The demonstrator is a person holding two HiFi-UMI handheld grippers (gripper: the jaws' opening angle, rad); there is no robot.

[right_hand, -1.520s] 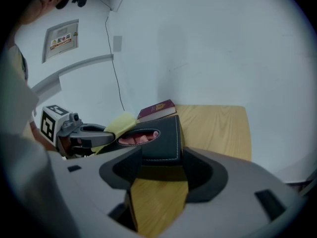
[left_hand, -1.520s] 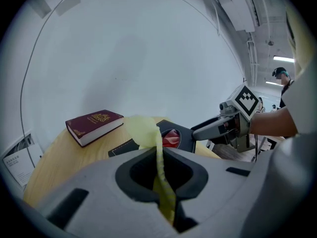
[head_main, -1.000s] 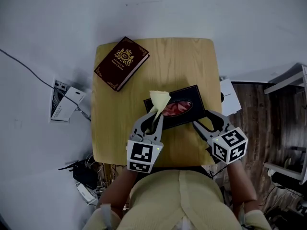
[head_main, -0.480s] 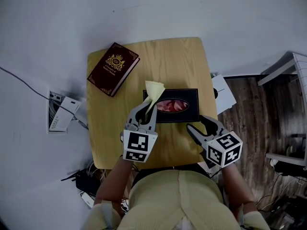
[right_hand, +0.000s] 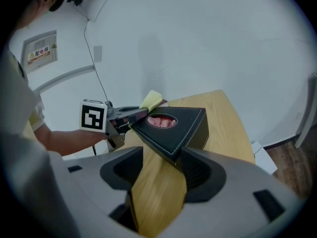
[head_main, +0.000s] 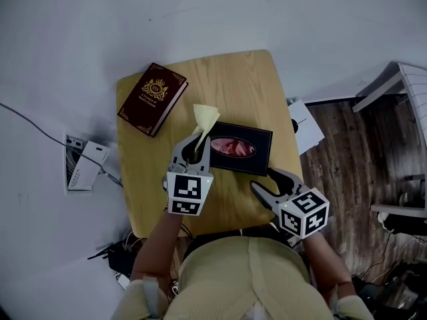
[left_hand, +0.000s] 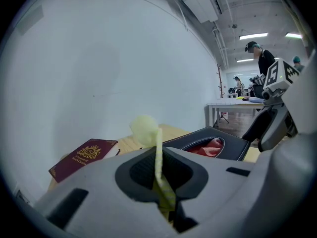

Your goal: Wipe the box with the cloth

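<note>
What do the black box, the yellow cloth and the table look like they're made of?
The black box: probably matte leather or leatherette, pale stitched seams. The yellow cloth: thin soft fabric, folding limply. The table: light wood or veneer, grain visible.

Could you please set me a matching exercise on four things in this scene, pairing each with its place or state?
Things:
1. cloth
2. box
3. book
4. right tongs

Places or states:
a. jaws apart, pointing at the box
b. pinched in the left tongs
c. dark red, at the far left corner of the table
d. black, with an oval opening on top

Pairs: 1-b, 2-d, 3-c, 4-a
</note>
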